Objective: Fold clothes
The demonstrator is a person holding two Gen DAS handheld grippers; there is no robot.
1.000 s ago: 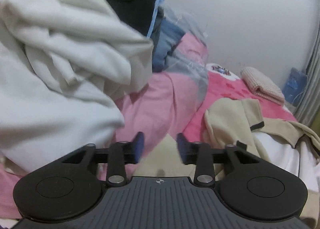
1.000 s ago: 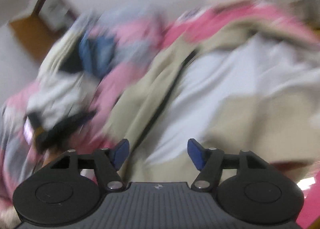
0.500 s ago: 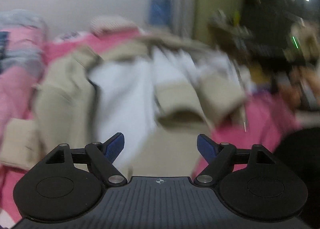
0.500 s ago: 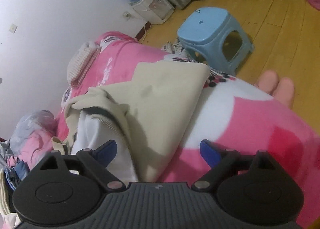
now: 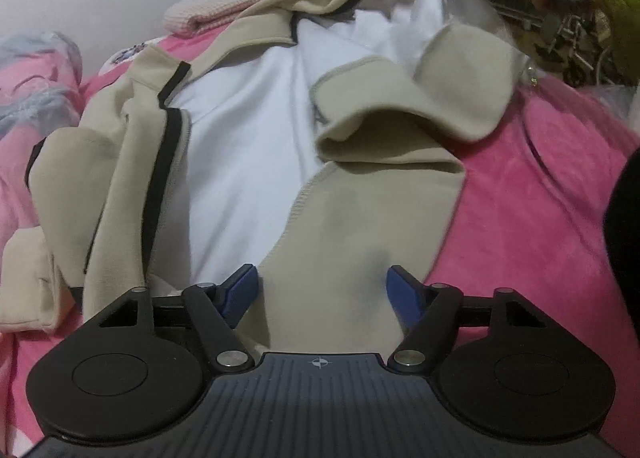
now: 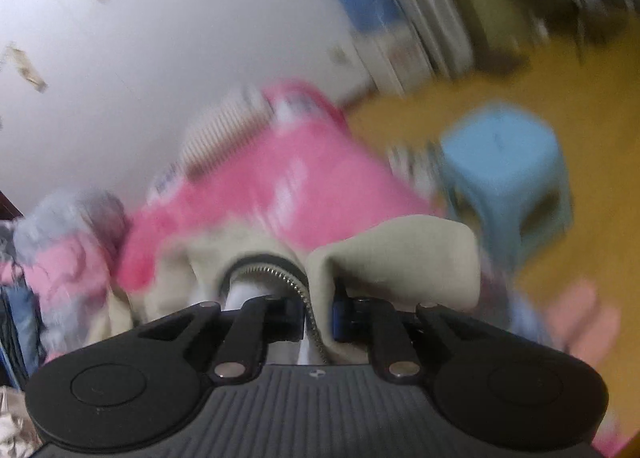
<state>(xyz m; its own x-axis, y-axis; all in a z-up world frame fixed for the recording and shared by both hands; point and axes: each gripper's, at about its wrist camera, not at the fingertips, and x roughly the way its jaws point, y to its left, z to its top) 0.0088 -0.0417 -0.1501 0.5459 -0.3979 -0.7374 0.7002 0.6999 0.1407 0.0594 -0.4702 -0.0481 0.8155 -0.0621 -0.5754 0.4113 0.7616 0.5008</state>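
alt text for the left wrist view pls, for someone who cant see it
A beige jacket with a white lining and black trim lies open on a pink blanket. The left gripper hovers over the jacket's near hem, its blue fingers closing with beige cloth between them, not yet pinched. A folded pink checked towel sits by the wall behind.

Light: dim, soft, indoor; faint shadows.
Left view: mostly sharp, top right corner smeared.
Right view: heavy motion blur.
Edges: fisheye-curved.
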